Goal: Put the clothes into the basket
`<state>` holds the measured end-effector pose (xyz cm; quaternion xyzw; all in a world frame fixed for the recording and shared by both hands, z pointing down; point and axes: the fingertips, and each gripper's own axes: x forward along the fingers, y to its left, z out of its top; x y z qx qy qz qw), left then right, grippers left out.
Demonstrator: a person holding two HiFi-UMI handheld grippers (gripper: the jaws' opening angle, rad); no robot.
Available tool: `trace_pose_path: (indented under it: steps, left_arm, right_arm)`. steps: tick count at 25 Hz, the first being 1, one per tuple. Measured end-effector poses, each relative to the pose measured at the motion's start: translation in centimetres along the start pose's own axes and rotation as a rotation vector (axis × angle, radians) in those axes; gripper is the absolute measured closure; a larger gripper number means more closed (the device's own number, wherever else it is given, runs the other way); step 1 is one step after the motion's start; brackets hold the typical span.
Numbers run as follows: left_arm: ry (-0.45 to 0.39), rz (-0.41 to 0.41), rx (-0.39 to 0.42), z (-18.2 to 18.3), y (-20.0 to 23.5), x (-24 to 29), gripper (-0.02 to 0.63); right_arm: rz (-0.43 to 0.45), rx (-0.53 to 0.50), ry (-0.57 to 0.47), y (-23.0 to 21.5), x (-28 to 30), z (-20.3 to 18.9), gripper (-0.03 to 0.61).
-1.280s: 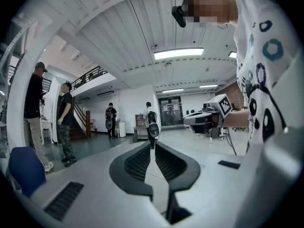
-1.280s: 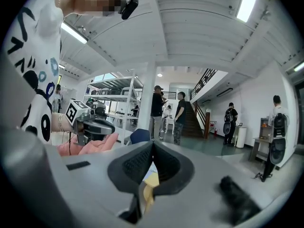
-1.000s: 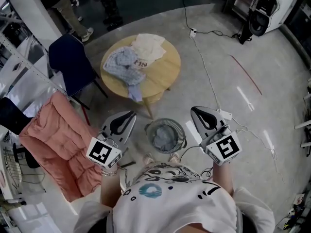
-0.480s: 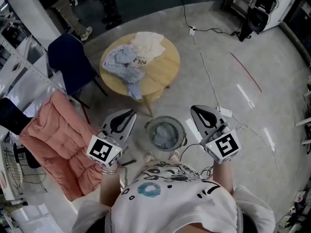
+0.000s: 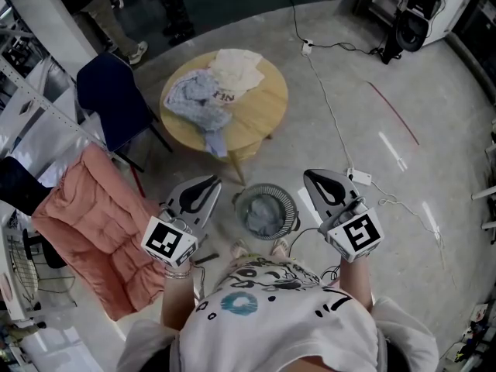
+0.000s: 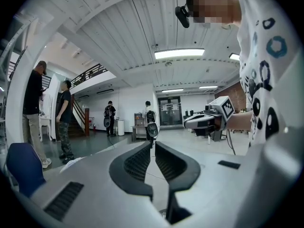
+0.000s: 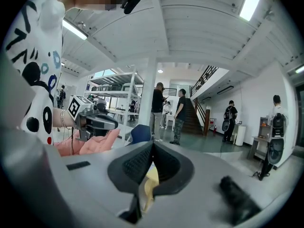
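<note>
L gripper (image 5: 210,184) a crack ajar, R gripper (image 5: 311,176) shut, both empty, flanking basket (image 5: 289,207), prob. poised to fetch clothes (image 5: 203,101) off table (image 5: 262,116).

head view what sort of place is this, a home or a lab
Most likely an open lab or workshop hall, not a home: bare polished floor with a loose cable, a staircase to a mezzanine, metal racks.
</note>
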<state>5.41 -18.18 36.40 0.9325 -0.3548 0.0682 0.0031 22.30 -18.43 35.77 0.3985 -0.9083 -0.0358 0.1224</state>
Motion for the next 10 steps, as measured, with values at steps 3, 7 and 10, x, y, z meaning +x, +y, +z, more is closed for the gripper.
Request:
trace_pose_path:
  steps: [3, 7, 10]
  left_arm:
    - [0.000, -0.001, -0.003, -0.08, -0.17, 0.03, 0.571]
    - [0.002, -0.006, -0.005, -0.02, -0.53, 0.27, 0.571]
    - [0.004, -0.010, -0.006, -0.14, -0.86, 0.39, 0.571]
  right_arm:
    - [0.002, 0.001, -0.004, 0.09, -0.11, -0.07, 0.551]
    - [0.002, 0.013, -0.014, 0.15, -0.22, 0.19, 0.551]
    - [0.004, 0.008, -0.010, 0.19, -0.43, -0.08, 0.551]
